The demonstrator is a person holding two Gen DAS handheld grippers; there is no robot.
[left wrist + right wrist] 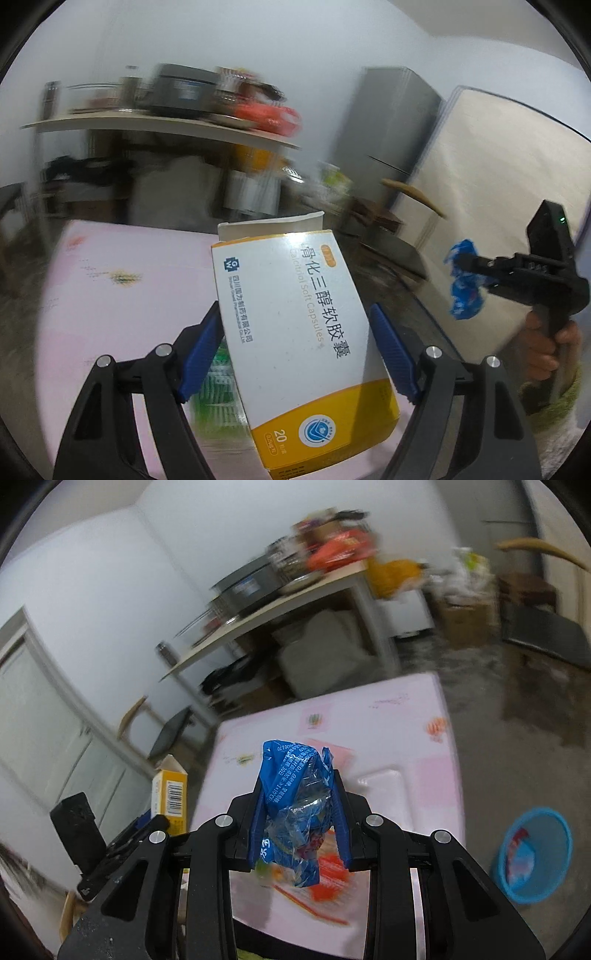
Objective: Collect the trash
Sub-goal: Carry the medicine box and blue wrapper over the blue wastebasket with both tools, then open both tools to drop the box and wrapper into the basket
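Gripping a white-and-yellow medicine box [299, 332], the left gripper [297, 325] has its blue pads flat on both long sides — box tilted, open flap at 12 o'clock. Right gripper [300, 794] is pinched narrow on a crumpled blue plastic wrapper [295, 808], which sticks out past the fingertips. Pink table [424, 786] below; blue waste basket [533, 853] at 4 o'clock on the floor.
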